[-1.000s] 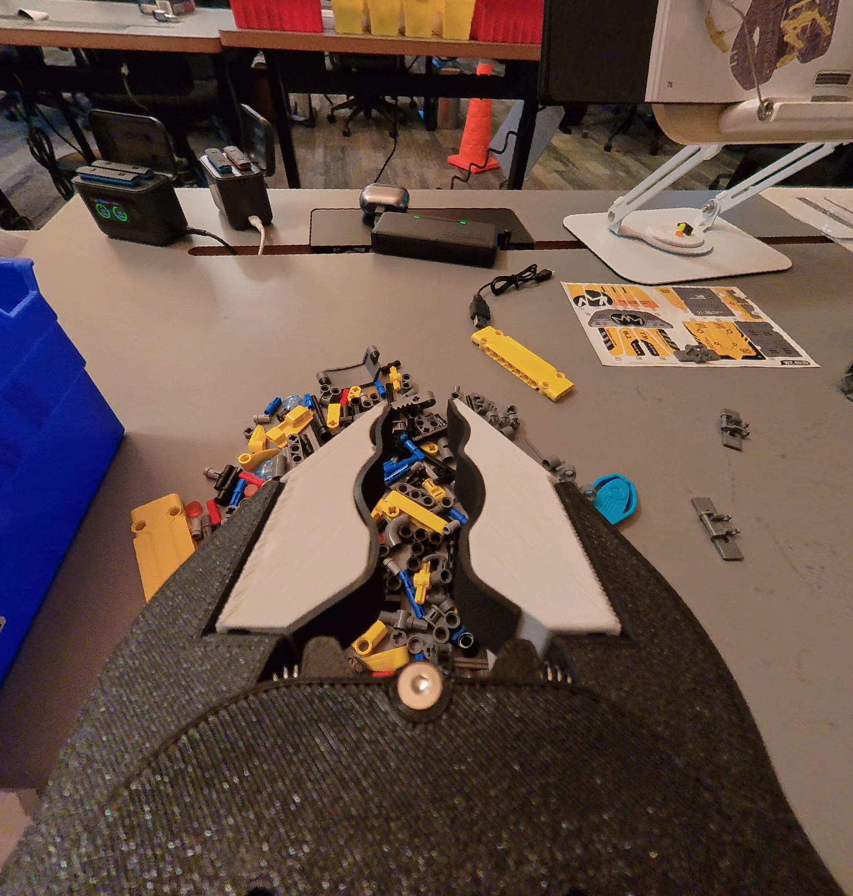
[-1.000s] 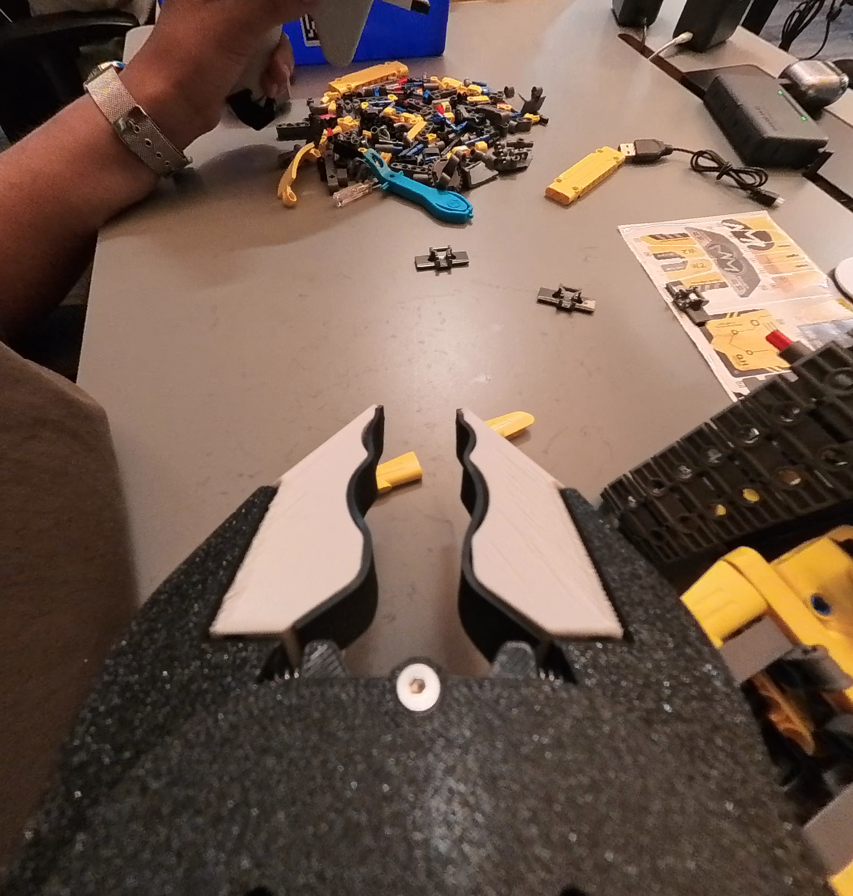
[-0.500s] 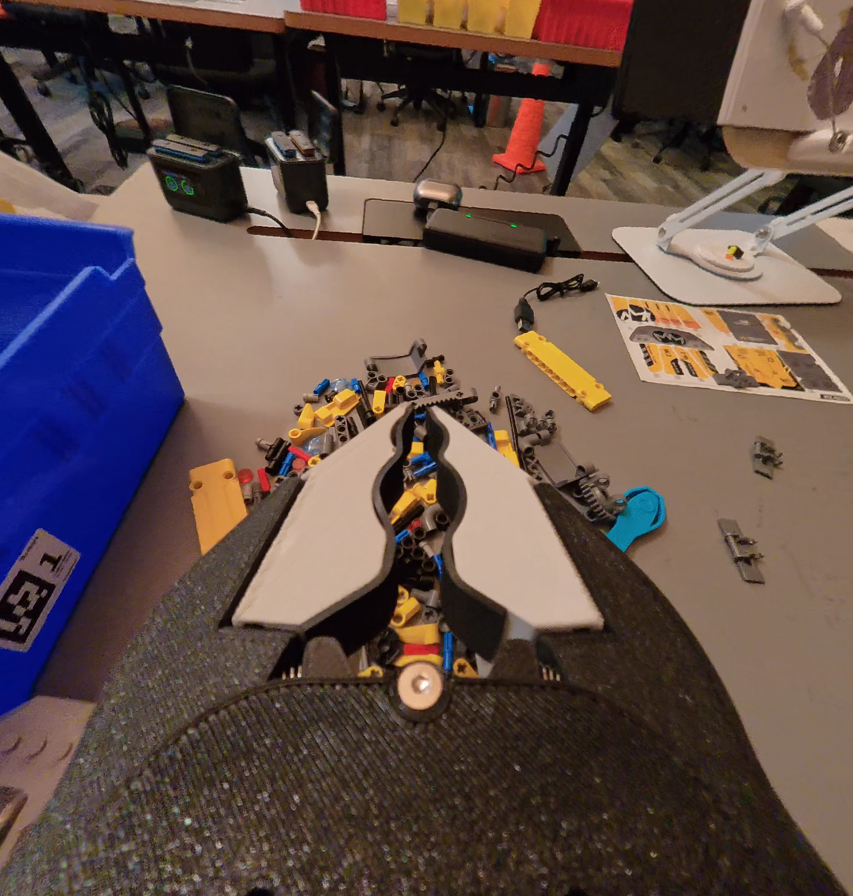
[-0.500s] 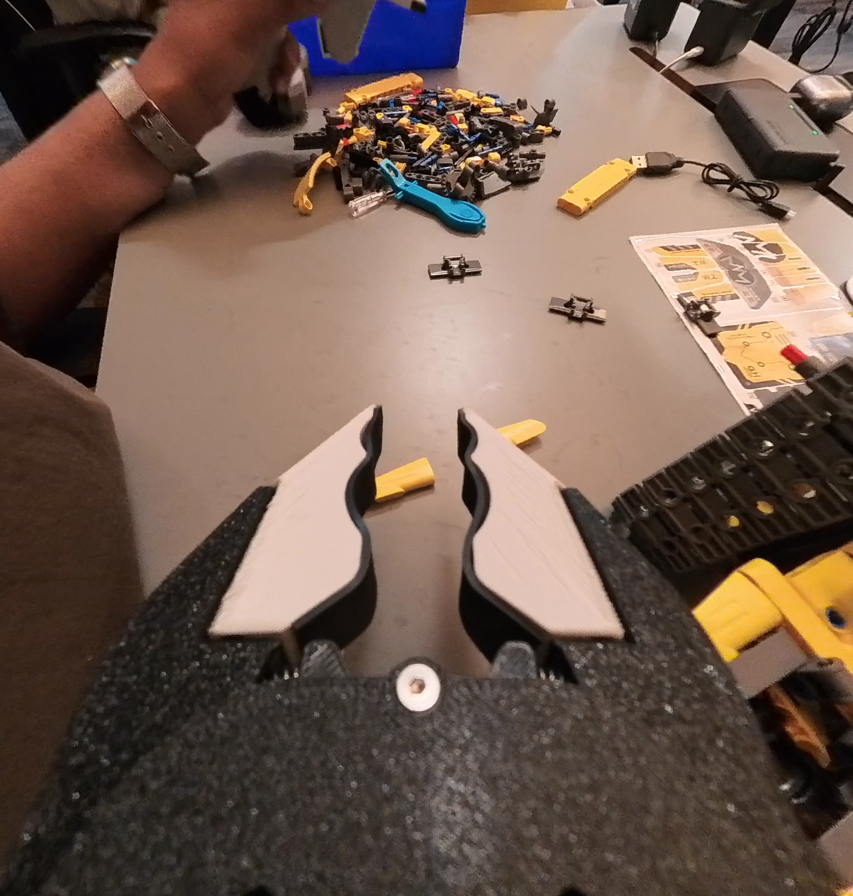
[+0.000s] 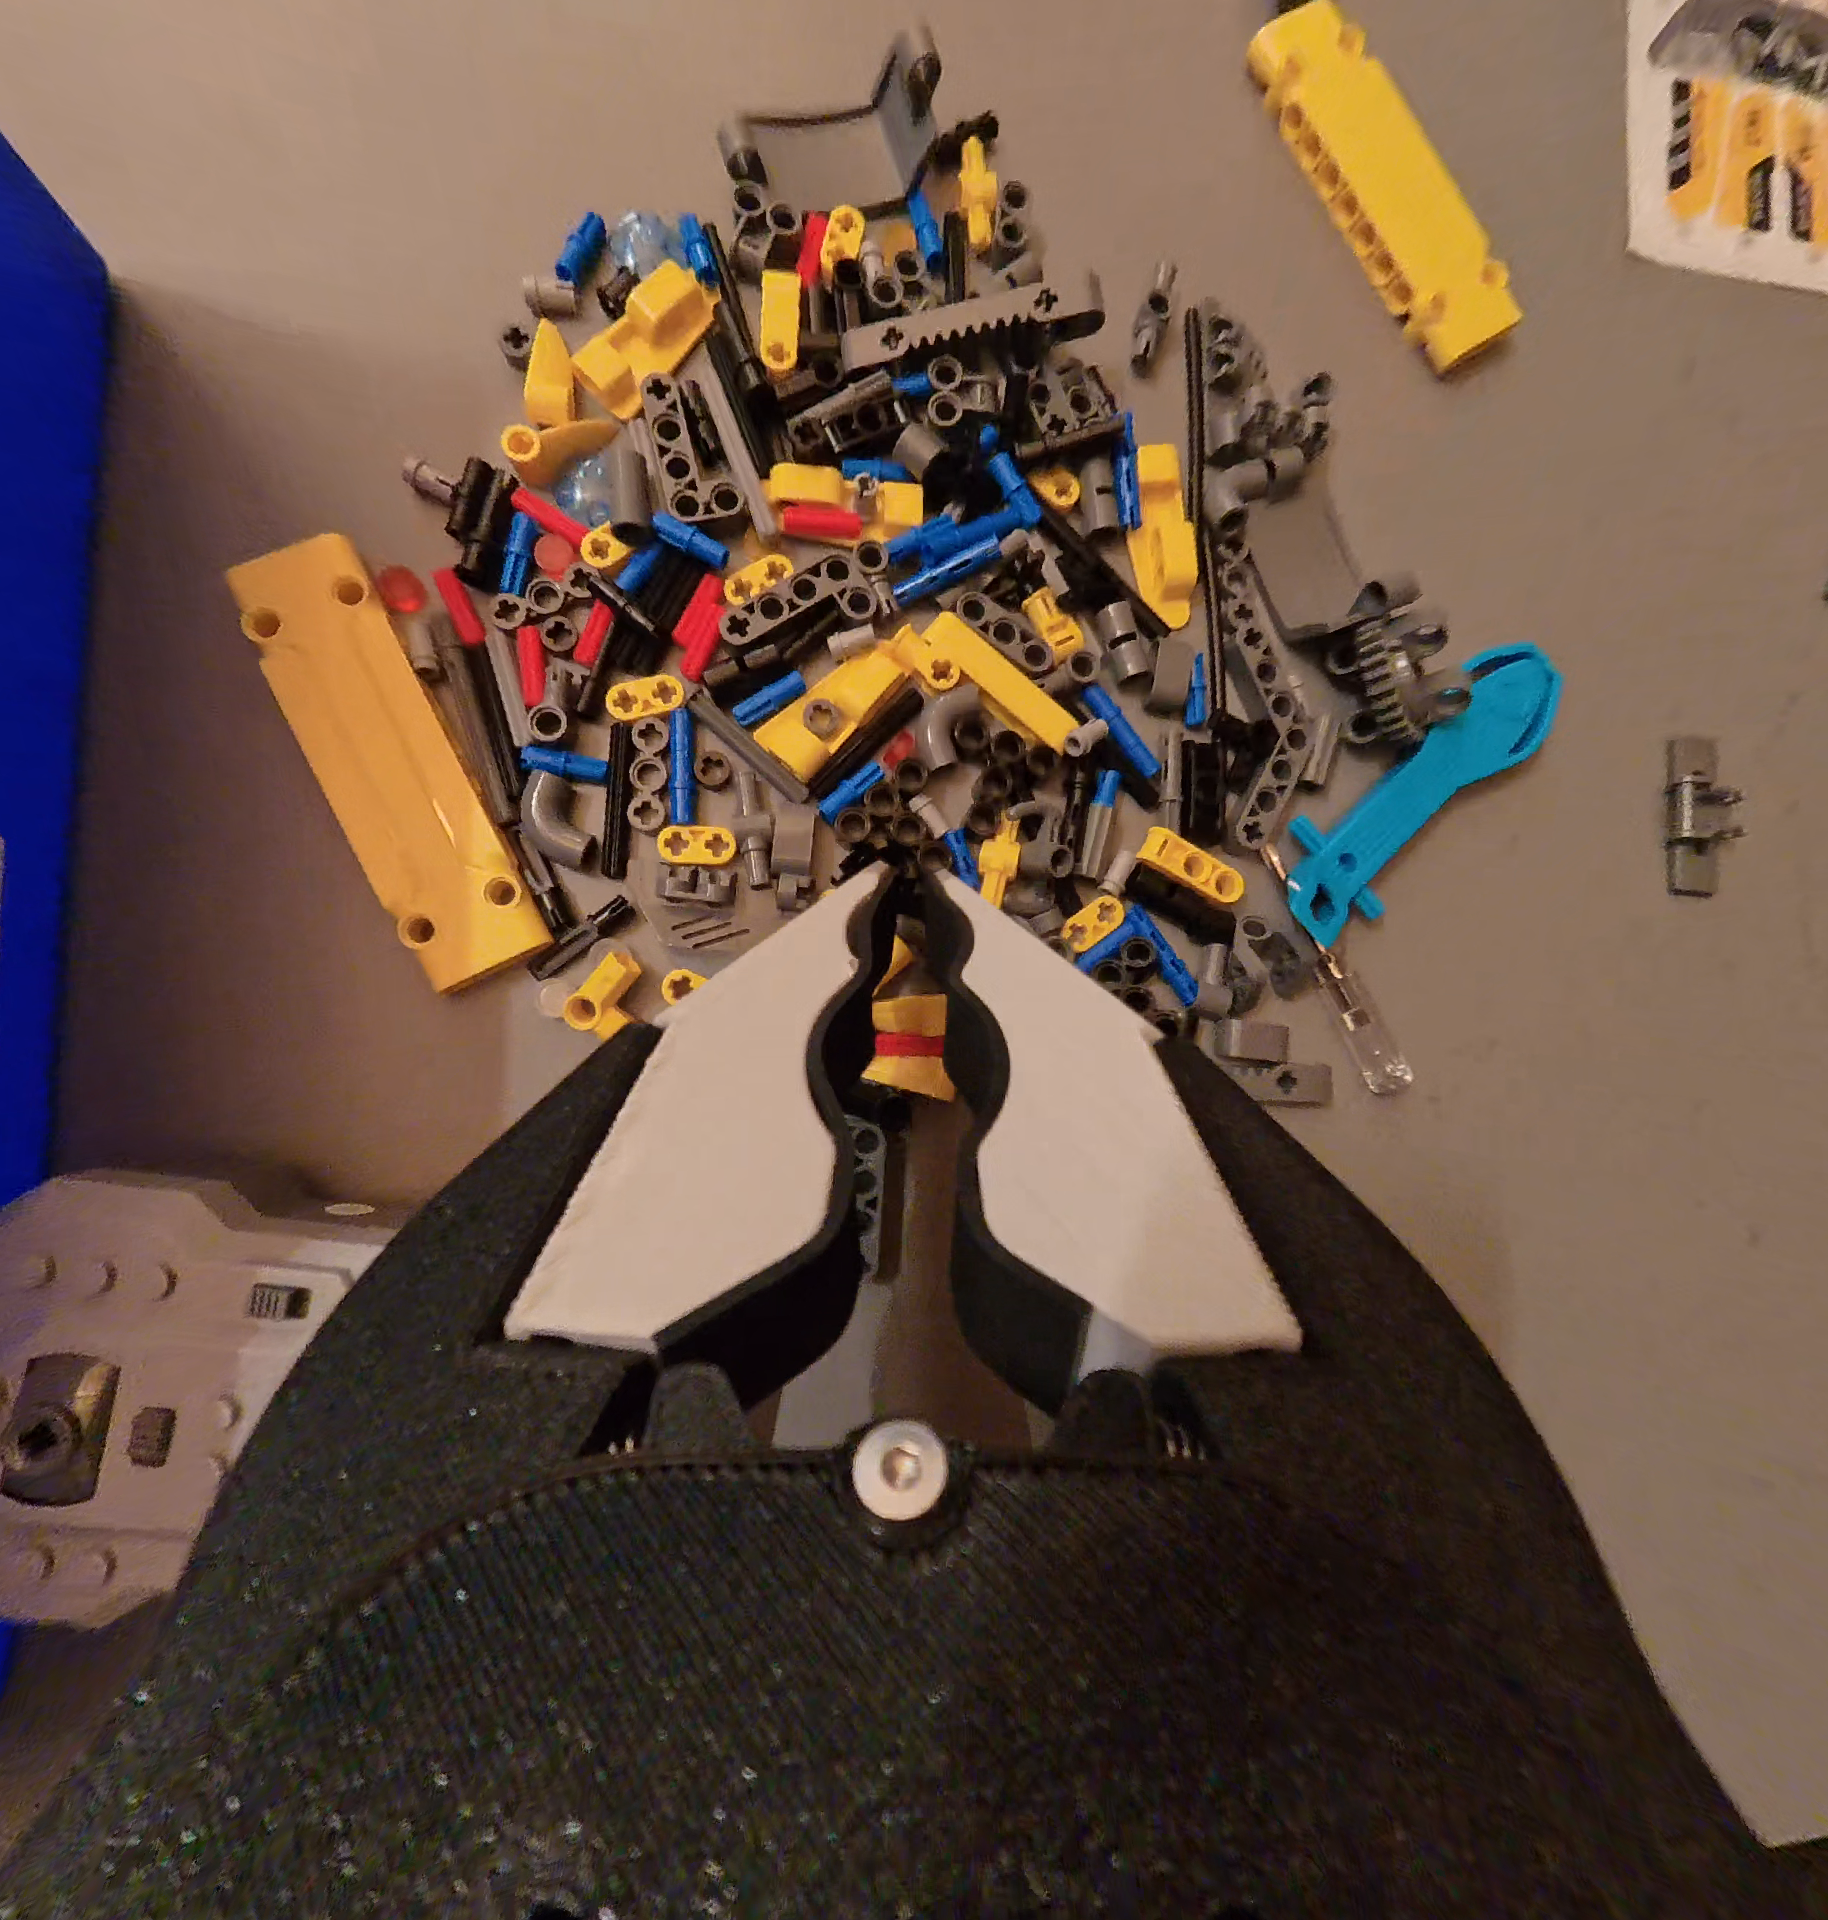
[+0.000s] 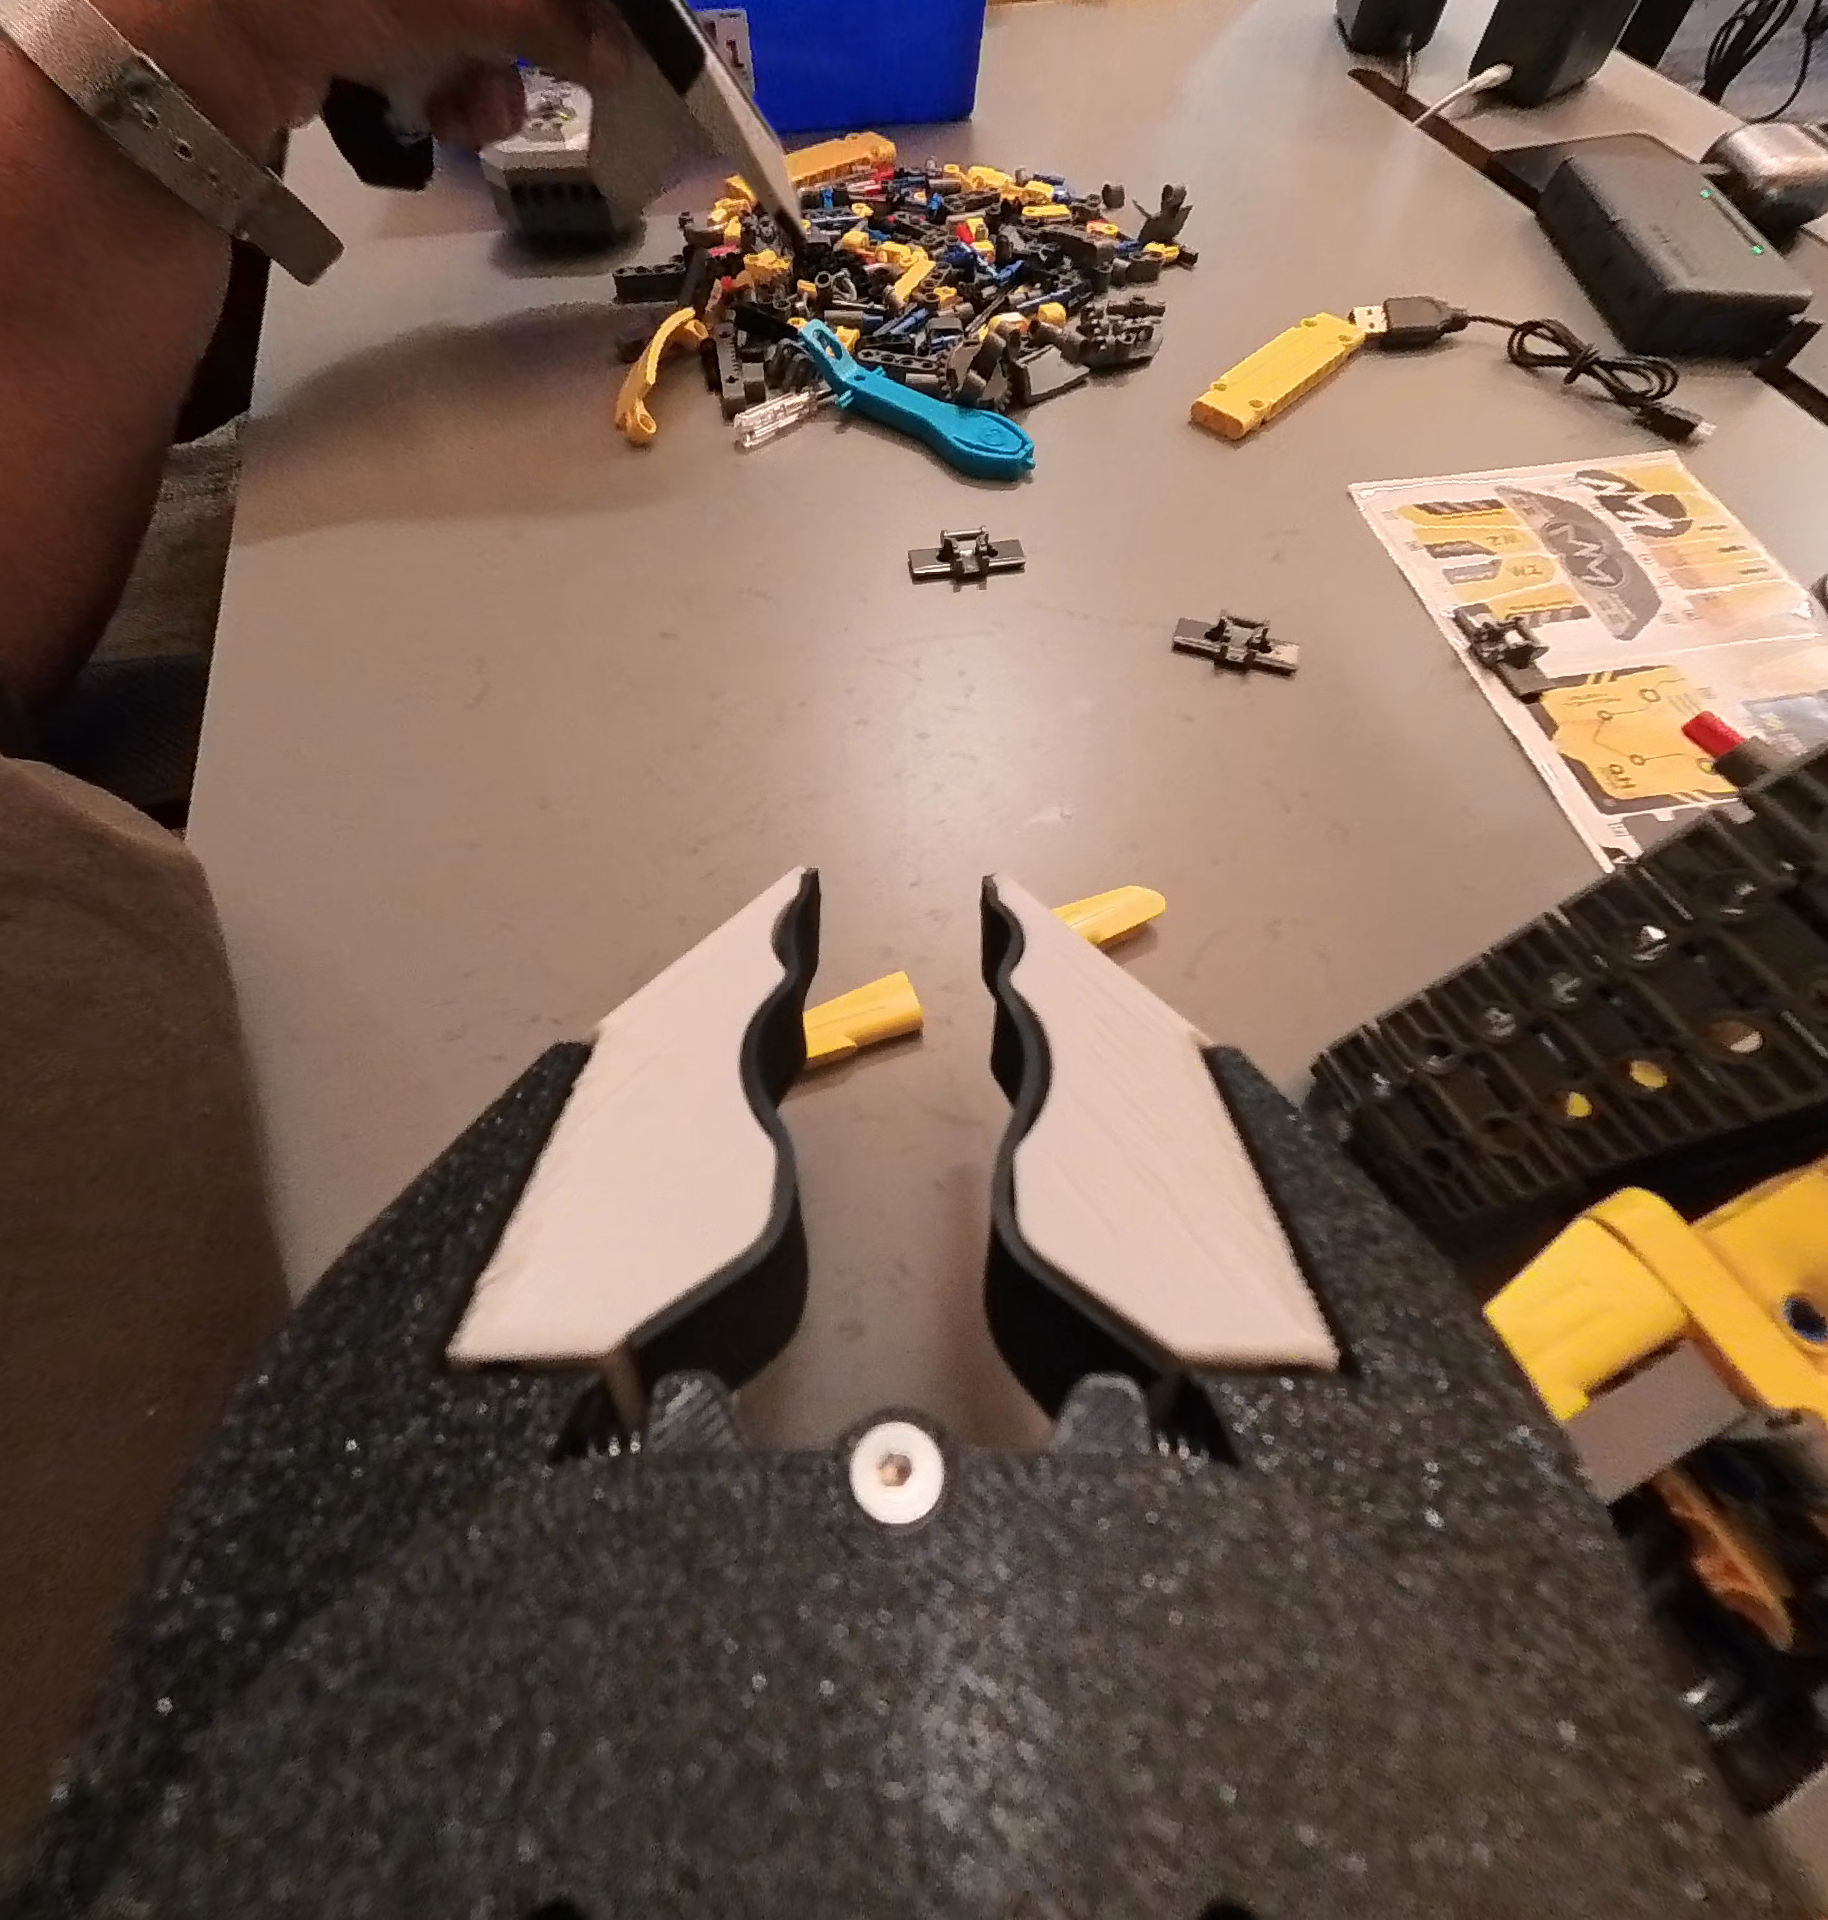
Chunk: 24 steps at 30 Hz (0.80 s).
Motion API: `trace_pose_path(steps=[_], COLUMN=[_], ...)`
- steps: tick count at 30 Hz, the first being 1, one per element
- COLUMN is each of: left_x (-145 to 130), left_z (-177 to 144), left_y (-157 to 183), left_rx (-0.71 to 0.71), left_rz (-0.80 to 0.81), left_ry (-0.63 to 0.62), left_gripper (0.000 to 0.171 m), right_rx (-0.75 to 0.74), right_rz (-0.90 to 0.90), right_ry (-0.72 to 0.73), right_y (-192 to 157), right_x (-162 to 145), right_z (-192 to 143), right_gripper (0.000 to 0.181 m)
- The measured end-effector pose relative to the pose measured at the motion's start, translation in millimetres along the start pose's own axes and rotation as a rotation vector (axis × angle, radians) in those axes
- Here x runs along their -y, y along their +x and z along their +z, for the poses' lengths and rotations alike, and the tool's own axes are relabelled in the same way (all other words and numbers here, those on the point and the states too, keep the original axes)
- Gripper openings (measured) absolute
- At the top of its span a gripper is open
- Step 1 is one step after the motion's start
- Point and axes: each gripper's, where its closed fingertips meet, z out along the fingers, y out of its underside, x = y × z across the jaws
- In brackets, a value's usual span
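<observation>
**Hidden and cut-off bits**

Blue bin (image 5: 16, 623) cut off by the left edge. Sticker sheet (image 5: 1762, 135) cut at the top right corner. Grey block (image 5: 110, 1392) partly under the left gripper (image 5: 905, 883). Too blurry to tell what sits between its tips. Yellow stick (image 6: 858, 1013) half hidden behind a right gripper (image 6: 899, 894) finger.

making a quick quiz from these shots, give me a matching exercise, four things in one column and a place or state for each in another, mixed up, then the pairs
Things
1. left gripper
2. right gripper
3. teal tool
4. blue bin

Places or states
A. open, above bare table, with small yellow pieces just beyond
B. at the left edge of the left wrist view
C. nearly shut, tips in the pile of building pieces
D. at the pile's right edge in the left wrist view

Pairs: 1-C, 2-A, 3-D, 4-B
</observation>
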Motion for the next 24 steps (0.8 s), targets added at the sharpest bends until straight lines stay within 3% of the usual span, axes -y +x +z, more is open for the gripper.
trace_pose_path(steps=[12,24], left_x=[-12,-5], left_z=[5,7], left_y=[-11,-11], left_rx=[0.067,0.057], left_rz=[0.002,0.006], left_ry=[-0.071,-0.030], left_gripper=[0.008,0.000], right_rx=[0.000,-0.004], right_rz=[0.003,-0.006], right_ry=[0.004,0.005], right_y=[1,0], right_x=[1,2], right_z=[-1,-2], right_gripper=[0.030,0.030])
